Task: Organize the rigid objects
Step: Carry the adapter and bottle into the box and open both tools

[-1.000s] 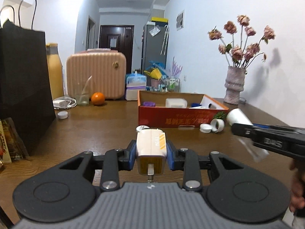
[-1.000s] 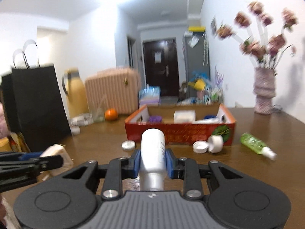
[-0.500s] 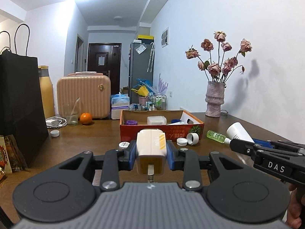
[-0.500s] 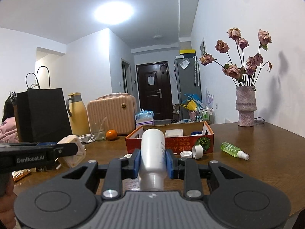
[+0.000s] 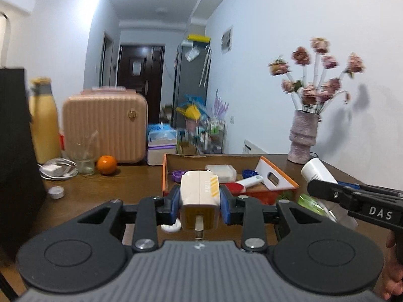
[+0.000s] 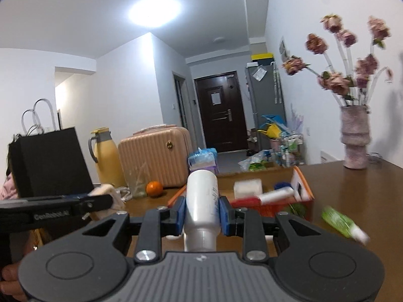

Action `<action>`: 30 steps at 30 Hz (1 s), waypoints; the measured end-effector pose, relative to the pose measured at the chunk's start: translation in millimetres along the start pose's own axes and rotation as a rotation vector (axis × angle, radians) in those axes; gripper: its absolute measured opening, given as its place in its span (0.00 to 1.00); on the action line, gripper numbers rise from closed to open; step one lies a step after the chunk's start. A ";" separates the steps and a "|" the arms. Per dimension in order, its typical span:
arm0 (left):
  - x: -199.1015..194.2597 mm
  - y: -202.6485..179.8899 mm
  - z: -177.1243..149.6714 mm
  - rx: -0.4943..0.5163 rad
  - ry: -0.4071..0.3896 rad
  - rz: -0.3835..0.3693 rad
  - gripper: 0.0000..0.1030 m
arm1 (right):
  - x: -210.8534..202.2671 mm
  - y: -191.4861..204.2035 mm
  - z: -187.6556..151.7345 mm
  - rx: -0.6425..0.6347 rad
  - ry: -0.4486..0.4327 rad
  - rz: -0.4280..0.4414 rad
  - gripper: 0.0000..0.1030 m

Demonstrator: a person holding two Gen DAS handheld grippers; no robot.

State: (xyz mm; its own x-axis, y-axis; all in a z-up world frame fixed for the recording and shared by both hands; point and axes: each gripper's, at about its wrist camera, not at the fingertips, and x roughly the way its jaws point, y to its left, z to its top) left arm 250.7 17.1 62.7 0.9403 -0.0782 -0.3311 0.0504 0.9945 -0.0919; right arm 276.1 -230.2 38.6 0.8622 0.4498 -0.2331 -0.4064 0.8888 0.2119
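My left gripper (image 5: 200, 202) is shut on a cream charger block (image 5: 199, 191) with a yellow stripe, held above the wooden table just short of the orange cardboard box (image 5: 279, 173). My right gripper (image 6: 202, 212) is shut on a white bottle (image 6: 202, 201) that points forward, neck toward the camera. The box (image 6: 301, 183) holds several small items: a white block, a white tube, a purple lid, something blue. In the left wrist view the right gripper and the white bottle (image 5: 317, 172) show at the right edge.
A green spray bottle (image 6: 343, 224) lies on the table right of the box. A vase of dried roses (image 5: 302, 138) stands at the back right. At the left are a black paper bag (image 6: 50, 161), a yellow flask (image 5: 44, 123), a pink case (image 5: 105, 128), a glass, an orange (image 5: 107, 164) and a white cap (image 5: 56, 191).
Both grippers, each still gripping its object, pulled back and rose half a second ago, then came forward toward the box, which now looms larger and shows its inside.
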 end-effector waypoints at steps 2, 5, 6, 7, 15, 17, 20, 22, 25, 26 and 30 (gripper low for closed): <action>43.2 8.5 19.9 -0.001 0.052 -0.001 0.31 | 42.8 -8.4 22.2 -0.005 0.038 0.013 0.26; 119.8 23.4 44.6 -0.049 0.149 0.007 0.31 | 120.6 -25.8 50.8 0.016 0.131 0.025 0.26; 141.0 26.1 49.0 -0.050 0.174 0.015 0.31 | 148.8 -33.4 58.4 0.038 0.171 0.031 0.26; 162.1 27.3 51.6 -0.038 0.195 0.023 0.31 | 175.2 -40.6 63.4 0.064 0.201 0.027 0.26; 310.2 43.0 44.1 0.024 0.389 0.076 0.31 | 358.8 -64.5 53.9 0.047 0.452 -0.061 0.26; 328.0 46.0 39.8 0.035 0.422 0.084 0.32 | 390.1 -67.9 46.1 0.048 0.518 -0.066 0.26; 337.8 42.6 40.5 0.074 0.404 0.081 0.31 | 422.7 -69.1 36.5 0.041 0.576 -0.072 0.26; 340.3 41.0 43.3 0.078 0.393 0.082 0.31 | 436.2 -66.1 31.4 0.025 0.609 -0.092 0.26; 338.8 39.7 49.2 0.073 0.378 0.081 0.32 | 440.4 -62.7 32.7 0.031 0.598 -0.094 0.27; 335.2 38.8 51.4 0.077 0.374 0.083 0.32 | 438.1 -61.0 35.0 0.020 0.587 -0.099 0.27; 316.6 38.6 62.8 0.073 0.357 0.086 0.37 | 413.0 -63.6 53.5 0.018 0.546 -0.104 0.32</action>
State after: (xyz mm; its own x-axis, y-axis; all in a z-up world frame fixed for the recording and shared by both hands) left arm 571.5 35.0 13.3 0.7663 -0.0008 -0.6424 0.0125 0.9998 0.0137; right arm 674.3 -105.6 -20.3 0.6131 0.3442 -0.7110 -0.3183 0.9314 0.1765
